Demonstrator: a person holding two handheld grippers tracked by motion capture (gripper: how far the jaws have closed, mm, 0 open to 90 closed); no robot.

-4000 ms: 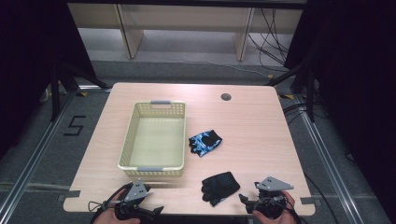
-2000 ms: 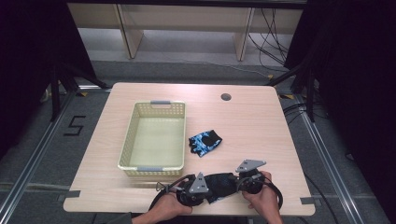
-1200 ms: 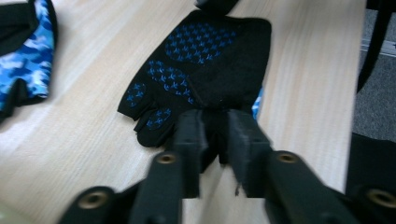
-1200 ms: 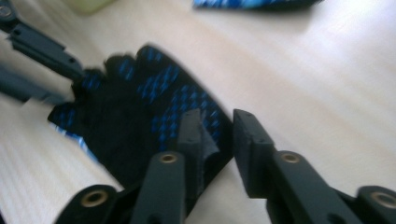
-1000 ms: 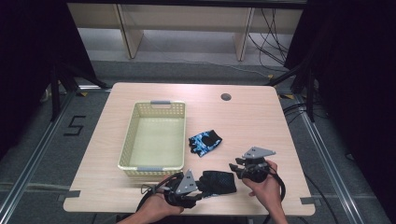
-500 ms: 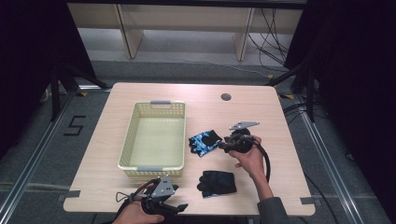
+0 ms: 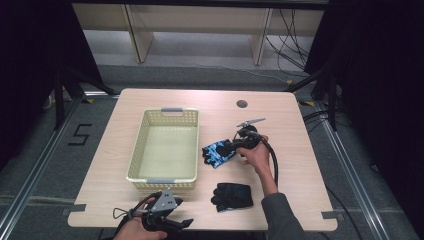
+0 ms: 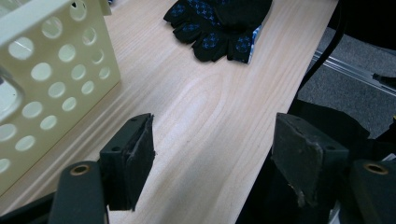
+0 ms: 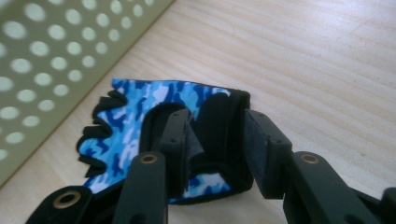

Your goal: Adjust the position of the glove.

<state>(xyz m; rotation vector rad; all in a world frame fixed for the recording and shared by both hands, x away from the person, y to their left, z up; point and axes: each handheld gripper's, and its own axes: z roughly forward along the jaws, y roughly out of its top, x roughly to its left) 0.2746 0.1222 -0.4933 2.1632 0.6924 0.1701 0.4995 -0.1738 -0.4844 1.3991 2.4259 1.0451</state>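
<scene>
Jaws of the right gripper [image 9: 212, 144] are clamped on the blue camouflage fabric glove's [image 9: 140, 121] black cuff.
The pale wooden table [image 7: 280, 115] is ringed by dark floor; left gripper [image 8: 215, 158] jaws are spread apart.

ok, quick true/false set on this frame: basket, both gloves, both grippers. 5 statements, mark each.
1. The basket holds nothing. True.
2. The right gripper has its jaws around the wrist strap of the blue camo glove. True: the black strap stands between the two pads.
3. The black glove lies inside the basket. False: it lies on the table, to the right of the basket's near corner.
4. The left gripper is shut on the black glove. False: its jaws stand wide apart over bare wood, with the glove farther ahead.
5. The blue camo glove touches the black glove. False: a stretch of bare table lies between them.
</scene>
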